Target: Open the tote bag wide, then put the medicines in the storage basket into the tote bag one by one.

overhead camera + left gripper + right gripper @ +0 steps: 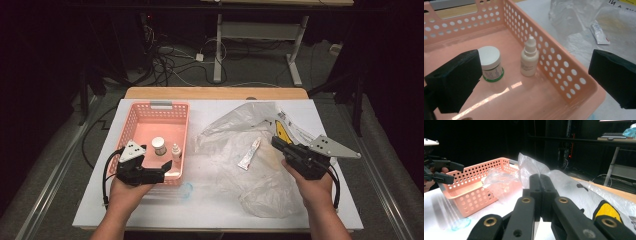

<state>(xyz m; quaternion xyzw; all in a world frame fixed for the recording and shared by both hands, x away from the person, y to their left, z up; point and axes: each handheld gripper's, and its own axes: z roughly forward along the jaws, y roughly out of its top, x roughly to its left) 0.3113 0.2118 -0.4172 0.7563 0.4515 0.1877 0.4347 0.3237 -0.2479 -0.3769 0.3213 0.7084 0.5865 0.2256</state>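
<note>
Left gripper released over pink basket; right gripper clenched on plastic bag. Could topple dropper bottle inside basket when withdrawing.

Both hands are bare, no sleeves visible. Each black gripper carries a grey three-cornered plate with dark screw holes and trails a black cable; brass-coloured pivot pins stud the right gripper linkage.

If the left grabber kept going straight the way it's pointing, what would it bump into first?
Probably the pink basket's side wall, which lies between the open left gripper jaws. The dropper bottle stands just inside it; depth is hard to judge.
</note>
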